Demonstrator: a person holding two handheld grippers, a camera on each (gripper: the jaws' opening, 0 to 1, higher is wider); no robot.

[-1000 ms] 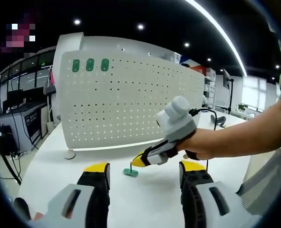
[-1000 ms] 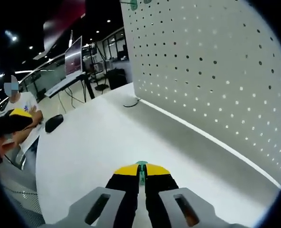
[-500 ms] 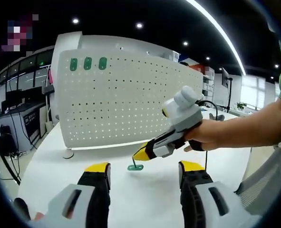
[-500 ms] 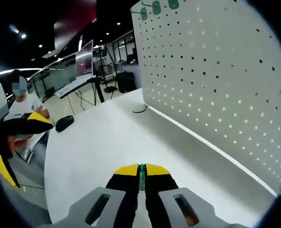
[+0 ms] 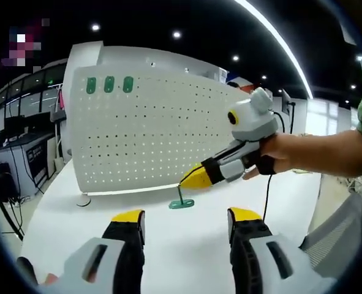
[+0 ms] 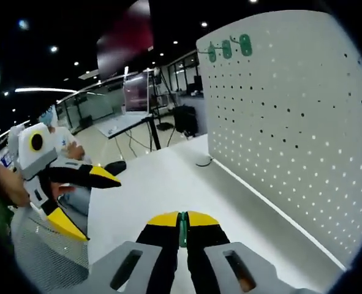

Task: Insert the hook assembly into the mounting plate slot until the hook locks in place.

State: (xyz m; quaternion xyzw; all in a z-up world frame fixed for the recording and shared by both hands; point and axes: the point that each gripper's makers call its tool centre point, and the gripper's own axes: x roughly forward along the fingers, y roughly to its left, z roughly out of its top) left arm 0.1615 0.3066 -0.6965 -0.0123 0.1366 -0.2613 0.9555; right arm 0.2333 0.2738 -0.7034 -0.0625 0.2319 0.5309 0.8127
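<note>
In the left gripper view, the left gripper (image 5: 184,219) sits low over a white table (image 5: 76,236), its two yellow-tipped jaws spread wide apart with nothing between them. Beyond it, the right gripper (image 5: 196,177) comes in from the right, held in a person's hand (image 5: 277,154), and it is lifted above the tabletop. Its yellow tips are pressed together on the thin stem of a green hook (image 5: 181,199), which hangs below them with its flat base downward, close over the table and in front of the pegboard (image 5: 150,135). Whether the base touches the table is hard to tell from this angle.

The pegboard is a white perforated panel standing upright on the table on a small round foot (image 5: 82,200). Three green hooks (image 5: 109,84) are already mounted side by side near its top left corner.

In the right gripper view, the right gripper's jaws are clenched on the green hook (image 6: 182,225), which shows as a narrow green strip between the yellow tips. The pegboard (image 6: 291,135) rises to the right, with the three mounted hooks (image 6: 228,47) at its upper edge. The left gripper (image 6: 86,196) appears at the left, jaws parted. A dark cable (image 6: 203,163) lies on the table beside the foot of the board.
</note>
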